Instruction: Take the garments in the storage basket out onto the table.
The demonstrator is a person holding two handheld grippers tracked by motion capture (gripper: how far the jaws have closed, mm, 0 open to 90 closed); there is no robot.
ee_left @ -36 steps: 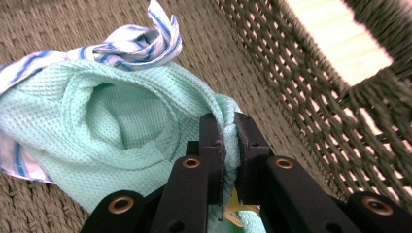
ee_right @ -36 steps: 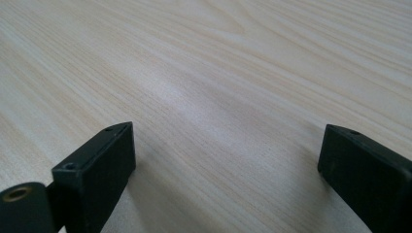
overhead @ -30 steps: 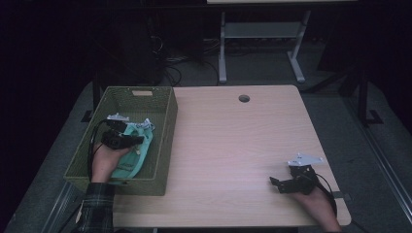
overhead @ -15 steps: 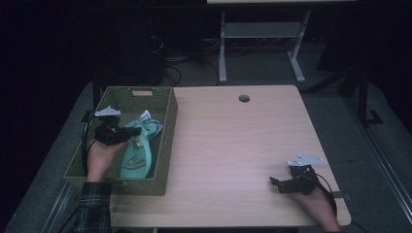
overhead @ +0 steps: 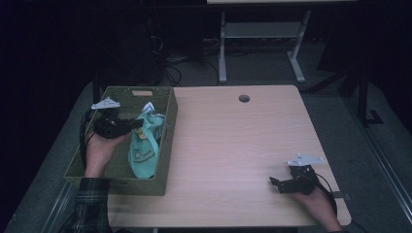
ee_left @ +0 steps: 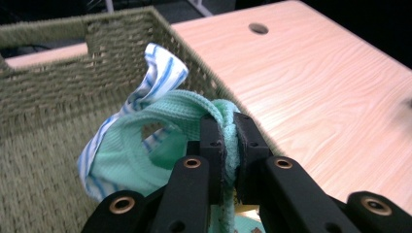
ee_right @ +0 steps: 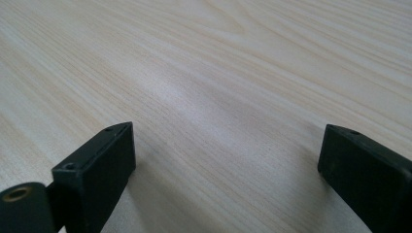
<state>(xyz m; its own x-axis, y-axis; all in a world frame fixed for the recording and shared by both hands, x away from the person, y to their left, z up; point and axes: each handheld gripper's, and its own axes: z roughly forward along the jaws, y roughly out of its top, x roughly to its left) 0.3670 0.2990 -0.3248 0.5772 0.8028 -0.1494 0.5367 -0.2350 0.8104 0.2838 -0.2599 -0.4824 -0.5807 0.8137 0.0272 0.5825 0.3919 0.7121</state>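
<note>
At the left of the high view, the left gripper (overhead: 137, 123) hangs above a woven green basket (overhead: 116, 178) that sits on the left end of a pale wooden table (overhead: 233, 145). Its jaws are clamped narrowly on a fold of a mint-green garment (overhead: 144, 148), which droops into the basket; a blue-striped white cloth (ee_left: 158, 80) curls beside it. At lower right, the right gripper (overhead: 273, 182) rests on the table, jaws spread wide, with bare wood between them.

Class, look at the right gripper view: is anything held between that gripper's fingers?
No: the right gripper has its fingers wide apart over the bare wooden table, with nothing between them.
</note>
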